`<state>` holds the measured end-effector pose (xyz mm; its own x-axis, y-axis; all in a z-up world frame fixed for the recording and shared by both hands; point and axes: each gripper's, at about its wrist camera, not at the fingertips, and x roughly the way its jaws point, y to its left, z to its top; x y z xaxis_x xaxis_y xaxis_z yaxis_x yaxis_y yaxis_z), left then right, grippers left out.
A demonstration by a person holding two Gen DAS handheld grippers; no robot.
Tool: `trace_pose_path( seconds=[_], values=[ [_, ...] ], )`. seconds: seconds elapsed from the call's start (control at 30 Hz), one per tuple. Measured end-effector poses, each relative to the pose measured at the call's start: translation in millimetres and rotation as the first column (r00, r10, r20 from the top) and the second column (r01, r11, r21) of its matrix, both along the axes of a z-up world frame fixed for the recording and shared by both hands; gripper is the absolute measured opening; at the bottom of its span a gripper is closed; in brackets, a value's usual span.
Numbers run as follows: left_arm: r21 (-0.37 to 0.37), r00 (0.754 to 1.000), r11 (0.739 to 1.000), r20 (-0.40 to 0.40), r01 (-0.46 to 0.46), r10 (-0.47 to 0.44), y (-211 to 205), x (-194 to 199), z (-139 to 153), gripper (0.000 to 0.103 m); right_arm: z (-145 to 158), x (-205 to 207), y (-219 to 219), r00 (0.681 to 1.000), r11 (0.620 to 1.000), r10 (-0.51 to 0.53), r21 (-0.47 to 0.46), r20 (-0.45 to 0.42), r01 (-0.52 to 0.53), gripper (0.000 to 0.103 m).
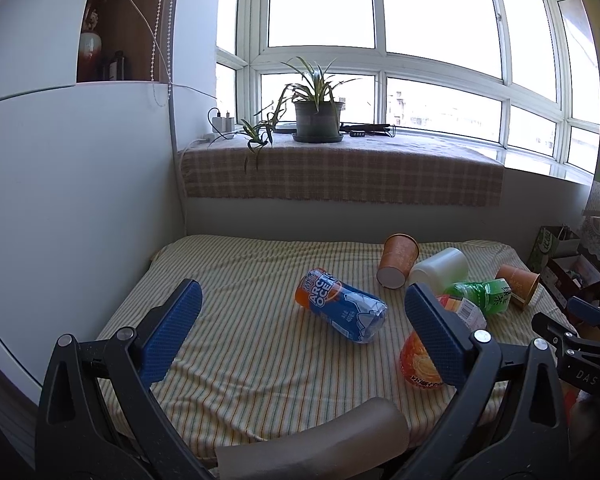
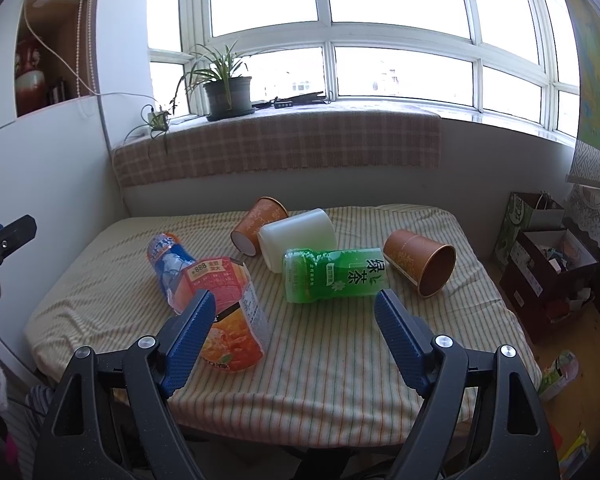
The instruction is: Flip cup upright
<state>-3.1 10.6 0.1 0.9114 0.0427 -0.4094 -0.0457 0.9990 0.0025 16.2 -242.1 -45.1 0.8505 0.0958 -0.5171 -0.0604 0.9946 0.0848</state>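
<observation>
we hold both tools above the near edge of the striped table (image 2: pixel 340 360), and nothing is gripped yet. the left gripper (image 1: pixel 300 320) has its jaws spread wide with only cloth and the blue bottle (image 1: pixel 342 304) in the gap; the right gripper (image 2: pixel 296 320) is spread just as wide, with nothing between its jaws.

three cups lie tipped on their sides among three bottles. the right paper cup (image 2: pixel 420 262) rests toward the right of the table, mouth facing near and right, just beside the green tea bottle (image 2: pixel 334 276). the far paper cup (image 2: pixel 258 220) lies further back with its base toward us, touching the white plastic cup (image 2: pixel 296 236), which sits between it and the green bottle. the orange bottle (image 2: pixel 228 320) lies nearest, on the left, against the blue one.

we judge the right paper cup the easiest start for our right tool, since its right side is unobstructed. it should be very light and thin-walled, so a hard squeeze near the open rim would crush it into an oval. we would pinch across the body closer to the base, where the wall is stiffest, then rotate the mouth upward and set it down gently. the waxy paper may slip a little against the ribbed pads, and the soft cloth underneath could let it wobble or topple again.
</observation>
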Motion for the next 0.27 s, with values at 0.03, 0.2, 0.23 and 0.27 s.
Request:
trace_pose_path(
  seconds=[0.03,0.2,0.23,0.27],
  values=[
    [0.001,1.0,1.0,0.001,0.001,-0.001,0.2,-0.1,0.1,0.103,-0.3,0.3,0.1,1.0,1.0,0.0,0.0,-0.001,0.0,0.082],
    [0.008,1.0,1.0,0.014,-0.017,0.017,0.5,-0.3,0.2,0.103,-2.2,2.7,-0.1,1.0,1.0,0.001,0.002,-0.008,-0.001,0.082],
    [0.006,1.0,1.0,0.015,-0.02,0.02,1.7,0.0,0.2,0.103,-2.5,3.0,0.0,1.0,1.0,0.001,0.002,-0.01,-0.001,0.082],
    [0.004,1.0,1.0,0.013,-0.02,0.02,2.0,-0.1,-0.1,0.103,-3.2,3.4,-0.1,1.0,1.0,0.001,0.001,-0.011,-0.001,0.082]
  ],
)
